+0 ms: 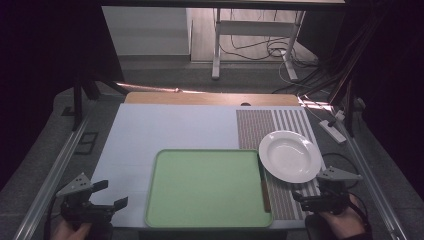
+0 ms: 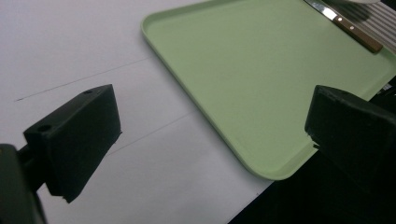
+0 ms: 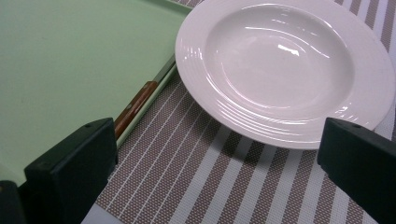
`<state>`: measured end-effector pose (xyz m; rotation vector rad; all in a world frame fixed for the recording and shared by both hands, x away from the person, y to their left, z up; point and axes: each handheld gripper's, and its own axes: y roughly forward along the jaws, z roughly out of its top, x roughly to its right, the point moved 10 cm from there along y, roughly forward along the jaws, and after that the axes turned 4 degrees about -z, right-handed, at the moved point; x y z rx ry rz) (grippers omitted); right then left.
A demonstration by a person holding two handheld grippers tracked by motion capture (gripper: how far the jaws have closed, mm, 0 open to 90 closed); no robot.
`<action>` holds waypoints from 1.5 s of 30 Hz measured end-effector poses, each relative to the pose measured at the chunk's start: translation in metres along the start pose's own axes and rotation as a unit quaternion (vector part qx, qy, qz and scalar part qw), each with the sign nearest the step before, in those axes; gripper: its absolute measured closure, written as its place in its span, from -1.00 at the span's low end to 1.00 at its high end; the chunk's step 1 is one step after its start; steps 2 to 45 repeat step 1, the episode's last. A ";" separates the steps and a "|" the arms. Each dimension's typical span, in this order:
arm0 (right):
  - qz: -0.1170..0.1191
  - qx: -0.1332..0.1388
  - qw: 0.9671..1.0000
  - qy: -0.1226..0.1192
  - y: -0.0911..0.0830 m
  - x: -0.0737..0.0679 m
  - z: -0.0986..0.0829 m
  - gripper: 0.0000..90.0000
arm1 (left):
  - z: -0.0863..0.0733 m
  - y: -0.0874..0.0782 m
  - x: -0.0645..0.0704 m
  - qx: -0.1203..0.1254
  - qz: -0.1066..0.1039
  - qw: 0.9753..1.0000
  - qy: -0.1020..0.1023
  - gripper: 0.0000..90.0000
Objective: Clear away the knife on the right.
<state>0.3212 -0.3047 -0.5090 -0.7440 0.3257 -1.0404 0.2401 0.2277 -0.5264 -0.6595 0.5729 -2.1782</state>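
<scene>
progress: nothing is grasped yet; everything is left to do
left tool [image 1: 111,194]: jaws held apart, empty, beside tray [image 1: 200,195]
right tool [image 1: 304,199]: jaws held apart, empty, near plate [image 1: 290,156] and knife [image 1: 263,186]

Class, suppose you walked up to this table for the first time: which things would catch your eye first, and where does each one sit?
The big pale green tray draws the eye first, lying at the near middle of the white table. Next comes the glossy white plate to its right on the striped placemat, with a wooden-handled knife lying along the tray's right edge. The left gripper and right gripper wait open at the near corners.
</scene>
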 end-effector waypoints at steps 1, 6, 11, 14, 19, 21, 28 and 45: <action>-0.002 -0.001 1.000 -0.001 0.000 0.000 0.000 -1.00 | 0.000 0.000 0.000 0.000 0.000 1.000 0.000 -0.93; -0.002 -0.001 1.000 -0.001 0.000 0.000 0.000 -1.00 | 0.000 0.000 0.000 0.000 0.000 1.000 0.000 -0.93; -0.002 -0.001 1.000 -0.001 0.000 0.000 0.000 -1.00 | 0.000 0.000 0.000 0.000 0.000 1.000 0.000 -0.93; -0.002 -0.001 1.000 -0.001 0.000 0.000 0.000 -1.00 | 0.000 0.000 0.000 0.000 0.000 1.000 0.000 -0.93; -0.002 -0.001 1.000 -0.001 0.000 0.000 0.000 -1.00 | 0.000 0.000 0.000 0.000 0.000 1.000 0.000 -0.93; -0.002 -0.001 1.000 -0.001 0.000 0.000 0.000 -1.00 | 0.000 0.000 0.000 0.000 0.000 1.000 0.000 -0.93; -0.002 -0.001 1.000 -0.001 0.000 0.000 0.000 -1.00 | 0.000 0.000 0.000 0.000 0.000 1.000 0.000 -0.93; -0.002 -0.001 1.000 -0.001 0.000 0.000 0.000 -1.00 | 0.000 0.000 0.000 0.000 0.000 1.000 0.000 -0.93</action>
